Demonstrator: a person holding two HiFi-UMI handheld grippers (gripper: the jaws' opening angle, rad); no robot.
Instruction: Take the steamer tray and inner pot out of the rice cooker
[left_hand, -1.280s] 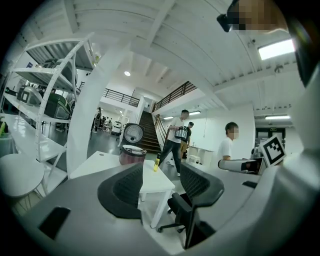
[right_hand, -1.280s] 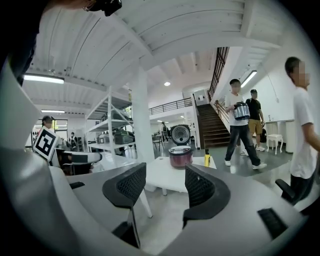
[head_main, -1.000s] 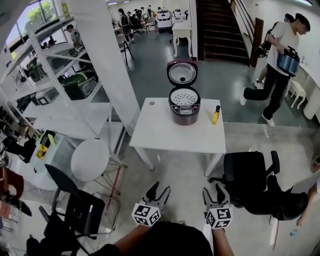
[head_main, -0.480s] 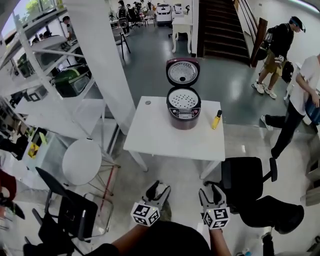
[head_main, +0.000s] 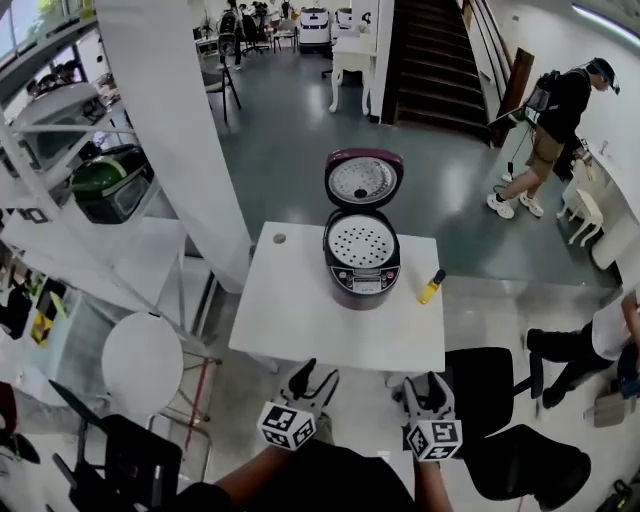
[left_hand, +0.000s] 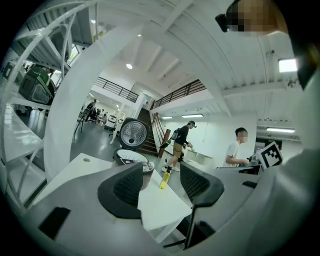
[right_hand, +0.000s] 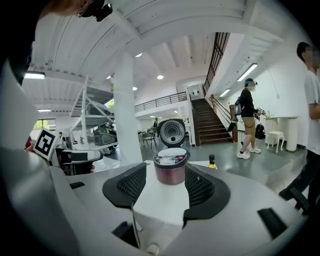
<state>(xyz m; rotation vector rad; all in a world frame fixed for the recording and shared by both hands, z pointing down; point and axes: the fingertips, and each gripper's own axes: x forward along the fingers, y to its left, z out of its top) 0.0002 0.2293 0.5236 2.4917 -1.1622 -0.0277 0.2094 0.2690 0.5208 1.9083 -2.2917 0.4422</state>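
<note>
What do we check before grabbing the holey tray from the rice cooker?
1. Lid up: ok, it stands open.
2. Steamer tray reachable: ok, uncovered in the top of the rice cooker.
3. Left gripper free: ok, jaws apart, nothing between.
4. Right gripper free: ok, jaws apart, nothing between.
5. Close enough: not ok, both grippers are short of the table.
6. Yellow bottle clear: ok, standing apart from the cooker.

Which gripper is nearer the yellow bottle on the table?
Right. The right gripper is short of the white table's edge, in line with the yellow bottle; the left gripper is further left.
</note>
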